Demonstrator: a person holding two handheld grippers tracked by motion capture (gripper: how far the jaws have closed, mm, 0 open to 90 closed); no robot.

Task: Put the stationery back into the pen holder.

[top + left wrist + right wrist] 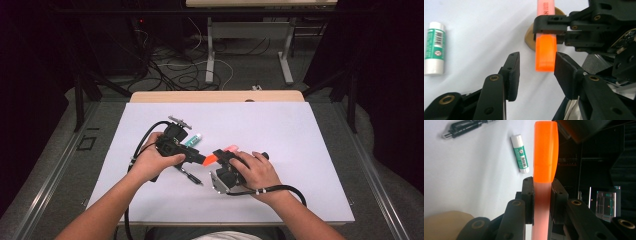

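High view. I hold a gripper in each hand over a white mat laid on a wooden table. My right gripper grasps a highlighter by its pale barrel, orange cap pointing toward my left gripper, which meets it at the cap end. A glue stick lies on the mat just beyond my left hand; a black pen lies just in front of it. Beyond the table: dark floor, loose cables, the legs of another desk.

Left gripper view. My left jaws stand apart on either side of the cap. The right-hand pad sits at the cap's edge; the left-hand pad is well clear. Released, nothing grasped. The right gripper's jaws clamp the barrel just above the cap. The glue stick lies flat at the left.

Right gripper view. My right jaws are clenched on the barrel directly below the cap, so the cap is fully exposed. The glue stick and pen lie on the mat beyond.

Judgement. The step appears to be uncapping. To do it well I should centre the cap between the left pads, close squarely on its flat sides, then pull straight along the barrel while the right hand holds firm. An off-centre bite risks twisting or slipping off the smooth plastic.
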